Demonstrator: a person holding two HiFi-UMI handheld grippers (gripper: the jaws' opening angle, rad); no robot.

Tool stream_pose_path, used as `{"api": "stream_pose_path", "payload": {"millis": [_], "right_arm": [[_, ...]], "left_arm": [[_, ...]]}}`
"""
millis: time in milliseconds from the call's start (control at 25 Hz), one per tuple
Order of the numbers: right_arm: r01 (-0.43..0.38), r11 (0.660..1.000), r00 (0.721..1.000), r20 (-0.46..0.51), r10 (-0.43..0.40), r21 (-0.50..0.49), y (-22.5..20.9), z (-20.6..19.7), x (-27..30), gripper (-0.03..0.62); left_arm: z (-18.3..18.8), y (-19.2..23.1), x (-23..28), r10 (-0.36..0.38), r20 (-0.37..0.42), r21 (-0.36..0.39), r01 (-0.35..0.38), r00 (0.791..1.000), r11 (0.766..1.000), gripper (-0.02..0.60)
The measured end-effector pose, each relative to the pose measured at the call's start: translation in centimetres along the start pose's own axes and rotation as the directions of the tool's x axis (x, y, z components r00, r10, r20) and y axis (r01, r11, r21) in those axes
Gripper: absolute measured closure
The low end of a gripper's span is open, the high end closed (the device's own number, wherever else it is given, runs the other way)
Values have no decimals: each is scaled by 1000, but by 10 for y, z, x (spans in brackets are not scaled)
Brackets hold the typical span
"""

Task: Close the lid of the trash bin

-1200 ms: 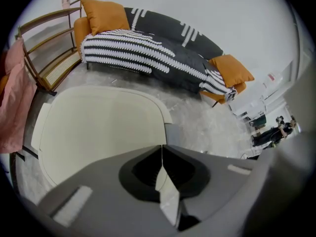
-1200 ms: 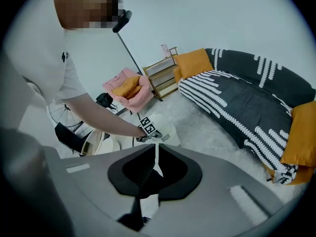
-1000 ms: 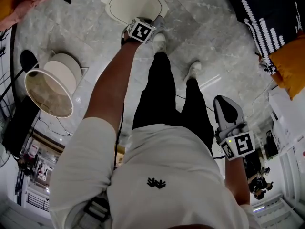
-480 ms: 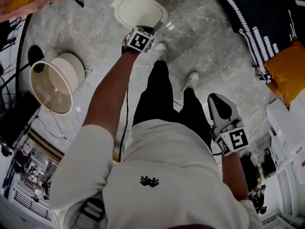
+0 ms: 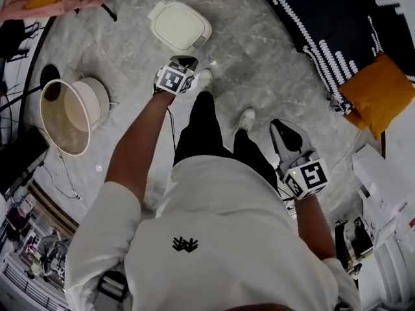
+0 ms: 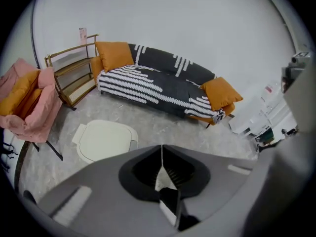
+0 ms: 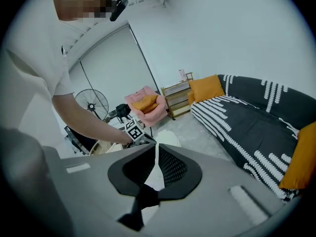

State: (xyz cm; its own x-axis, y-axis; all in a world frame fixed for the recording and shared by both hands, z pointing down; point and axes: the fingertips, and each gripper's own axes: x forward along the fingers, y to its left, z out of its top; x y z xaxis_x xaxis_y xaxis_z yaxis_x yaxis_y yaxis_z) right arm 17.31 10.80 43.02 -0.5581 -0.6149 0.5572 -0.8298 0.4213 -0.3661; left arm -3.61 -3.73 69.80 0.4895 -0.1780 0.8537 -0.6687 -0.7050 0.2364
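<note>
Trash bin (image 5: 178, 26) stands on the marble floor (image 5: 259, 50) just ahead of the left claw (image 5: 187, 62), its cream lid (image 6: 104, 139) lying flat down on top. In the left gripper view the bin sits ahead of the claw's tips and to their left, apart from them. The left claw's two jaws are pressed together, tips meeting, with nothing between them. Beyond the bin from this claw, a black sofa (image 6: 148, 80) with white stripes and an orange cushion (image 6: 220, 93) runs along the wall, a wooden shelf (image 6: 74, 75) stands at the sofa's left end, and a pink chair (image 6: 27, 107) stands far to the claw's left. A round cream tub (image 5: 65, 115) lies on the floor to the left of the left claw, well apart from it. The right claw (image 5: 280, 127) is held well back from the bin at the person's right side, above bare floor; its jaws are likewise pressed together on nothing, and the sofa lies ahead of it and to its right.
</note>
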Motion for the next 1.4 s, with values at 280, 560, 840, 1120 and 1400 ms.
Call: {"api": "stream_pose_path", "payload": {"millis": [280,560,840,1120,1400], "right_arm": [[-35,993,999,36,39,-114,0,0,-47,573],[-58,982,995,67,71,-179,7,-8,-89,574],[-91,968,989,94,116,-236,21,-9,-118,579],[-102,957,983,122,139,-270,27,-3,-142,582],[-112,946,976,144,162,-303,30,1,-160,583]], "left_arm": [[21,-87,-56,-61,98,37,57,993,998,520],[60,-187,-134,-136,275,108,110,952,988,520],[74,-274,-201,-190,379,154,140,906,978,522],[77,-343,-249,-216,442,161,160,870,974,522],[84,-372,-267,-211,487,198,128,848,972,522]]}}
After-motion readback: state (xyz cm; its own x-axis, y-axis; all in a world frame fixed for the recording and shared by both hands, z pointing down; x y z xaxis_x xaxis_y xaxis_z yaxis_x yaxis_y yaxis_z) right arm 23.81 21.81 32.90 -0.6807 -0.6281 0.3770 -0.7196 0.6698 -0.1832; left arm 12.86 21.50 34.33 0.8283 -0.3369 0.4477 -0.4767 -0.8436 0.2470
